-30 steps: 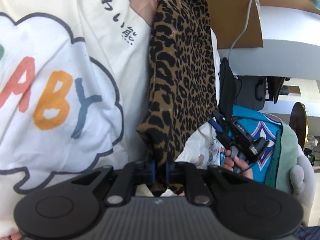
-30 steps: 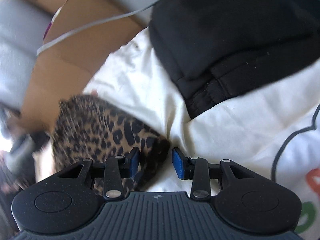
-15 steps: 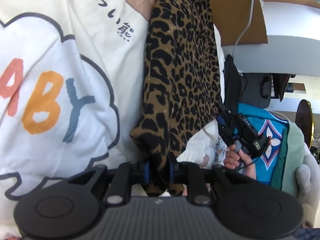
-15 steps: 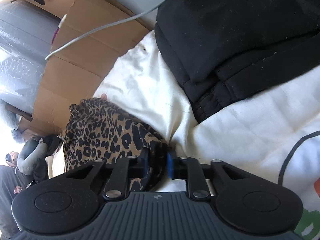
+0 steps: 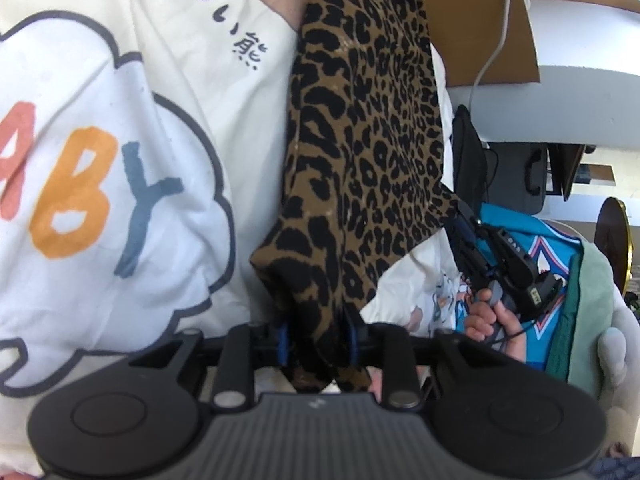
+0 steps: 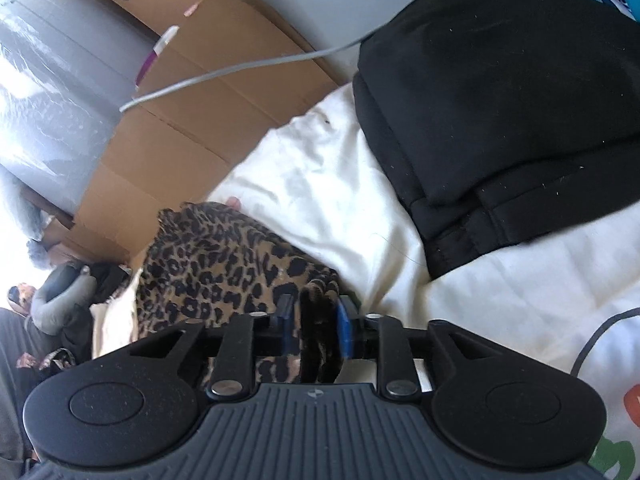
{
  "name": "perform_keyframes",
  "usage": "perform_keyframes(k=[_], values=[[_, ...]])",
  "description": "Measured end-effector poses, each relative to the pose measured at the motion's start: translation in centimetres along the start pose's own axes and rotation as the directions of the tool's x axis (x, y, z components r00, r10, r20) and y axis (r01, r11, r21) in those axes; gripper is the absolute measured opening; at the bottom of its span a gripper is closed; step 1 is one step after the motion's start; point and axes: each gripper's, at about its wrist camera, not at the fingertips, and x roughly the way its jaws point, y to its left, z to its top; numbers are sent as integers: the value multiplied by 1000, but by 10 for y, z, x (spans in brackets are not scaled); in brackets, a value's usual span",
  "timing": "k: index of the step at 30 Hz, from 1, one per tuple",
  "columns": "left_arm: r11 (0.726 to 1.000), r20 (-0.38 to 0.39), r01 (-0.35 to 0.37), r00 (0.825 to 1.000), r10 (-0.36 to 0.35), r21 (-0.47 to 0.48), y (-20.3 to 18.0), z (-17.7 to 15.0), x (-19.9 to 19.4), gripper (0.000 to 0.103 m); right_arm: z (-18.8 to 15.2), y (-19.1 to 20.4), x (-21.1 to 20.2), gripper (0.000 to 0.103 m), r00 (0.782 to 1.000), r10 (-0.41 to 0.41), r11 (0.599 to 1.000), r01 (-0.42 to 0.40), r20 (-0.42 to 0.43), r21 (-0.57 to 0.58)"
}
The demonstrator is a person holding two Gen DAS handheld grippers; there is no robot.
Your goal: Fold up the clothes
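Observation:
A leopard-print garment (image 5: 360,140) hangs stretched over a white cloth printed with "BABY" (image 5: 100,160). My left gripper (image 5: 317,340) has a bunched corner of the leopard fabric between its blue pads. Its jaws are opening, but the fabric still fills the gap. My right gripper (image 6: 315,322) holds another bunched edge of the same garment (image 6: 224,264). Its jaws are opening too, with fabric pinched between the pads. In the left wrist view the right gripper (image 5: 462,220) shows at the garment's right edge, held by a hand (image 5: 492,316).
A folded black garment (image 6: 500,100) lies on the white cloth (image 6: 320,184) at the upper right. Flattened cardboard (image 6: 208,112) and a grey cable (image 6: 240,72) lie behind. A blue printed item (image 5: 532,264) and a green cloth (image 5: 588,304) lie to the right.
The right gripper went from open beside the leopard edge to closed on it, then widened slightly. The gap between the left pads grew while the fabric stayed between them.

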Motion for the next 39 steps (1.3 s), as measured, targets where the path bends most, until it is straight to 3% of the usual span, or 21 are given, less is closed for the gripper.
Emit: perform_keyframes(k=[5,10,11,12,14,17,20,26,35,39], values=[[1000,-1,0,1000,0,-4,0,0,0,28,-3,-12,14,34,999,10,998,-8,-49,54],[1000,-6,5,1000,-5,-9,1,0,2,28,-8,-34,29,34,989,143,951,-124,-48,284],[1000,-6,6,1000,-6,-11,1,1,3,28,-8,-34,29,33,987,153,948,-135,-40,290],[1000,-5,6,1000,-6,-13,1,1,3,28,-7,-33,29,21,986,161,944,-144,-33,297],[1000,-5,9,1000,-10,-15,2,1,3,27,-5,-31,27,7,986,166,941,-148,-35,303],[999,-1,29,1000,-29,-26,2,0,1,15,-5,-29,21,7,988,149,942,-133,-31,307],[998,6,50,999,-50,-32,2,0,-5,11,-7,-31,16,6,990,139,936,-122,-26,329],[999,21,54,998,-54,-8,-3,2,-23,9,-21,-32,1,6,987,160,909,-139,-20,394],[999,81,32,996,-33,7,-2,3,-65,9,-55,-16,-10,6,984,144,901,-88,-102,425],[1000,112,-4,994,1,29,-1,8,-84,9,-74,-9,-11,6,975,175,895,-100,-134,435]])
